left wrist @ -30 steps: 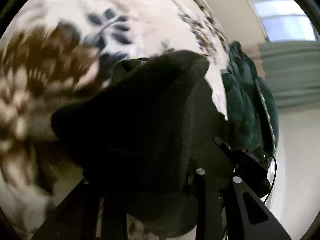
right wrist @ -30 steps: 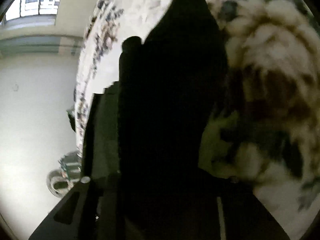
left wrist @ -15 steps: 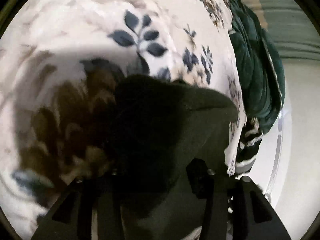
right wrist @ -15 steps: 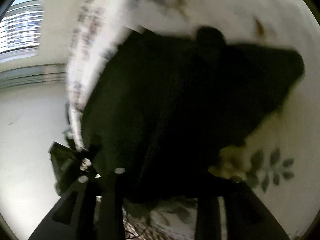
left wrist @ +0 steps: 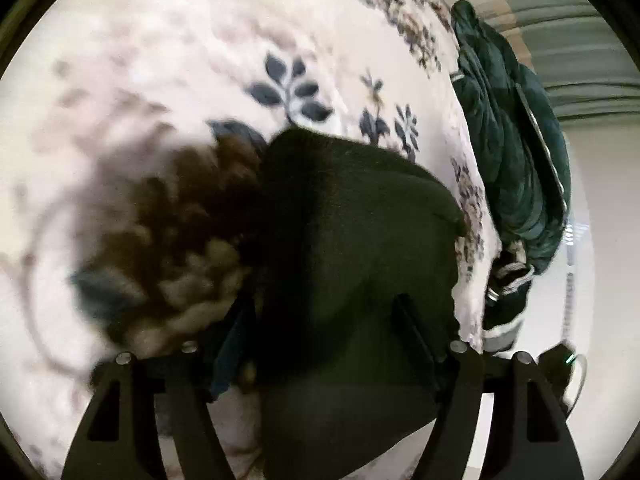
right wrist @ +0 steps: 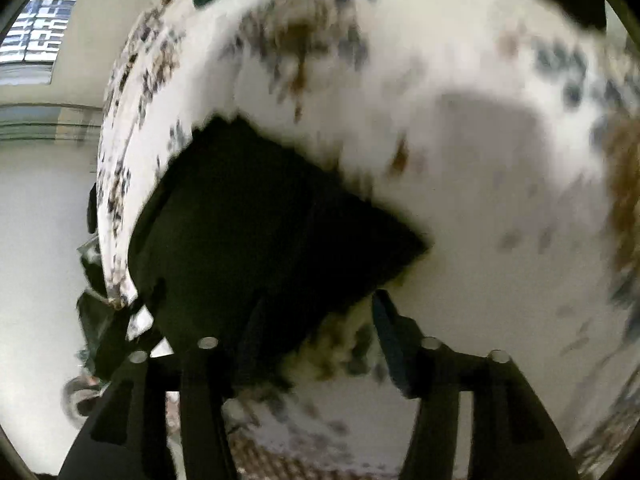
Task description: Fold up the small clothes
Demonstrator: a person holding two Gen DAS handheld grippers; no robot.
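The left gripper (left wrist: 324,332) has its jaws opening, spread wide, and a dark garment (left wrist: 360,240) lies between and just ahead of them on a cream blanket with a blue and brown flower print (left wrist: 200,80); whether the pads touch the cloth cannot be told, but they do not pinch it. The garment is a thick black piece, bunched into a rounded heap, reaching from the space between the fingers out ahead of the gripper. To the right of this gripper, at the blanket's edge, a dark green quilted jacket (left wrist: 516,152) lies in a pile. The right gripper (right wrist: 320,332) is also opening, its jaws apart, and the same dark garment (right wrist: 260,232) sits ahead of it and toward its left finger, one pointed corner reaching to the right across the blanket (right wrist: 460,160). The cloth is not clamped there. Both views are blurred, so the weave and seams of the garment are not readable.
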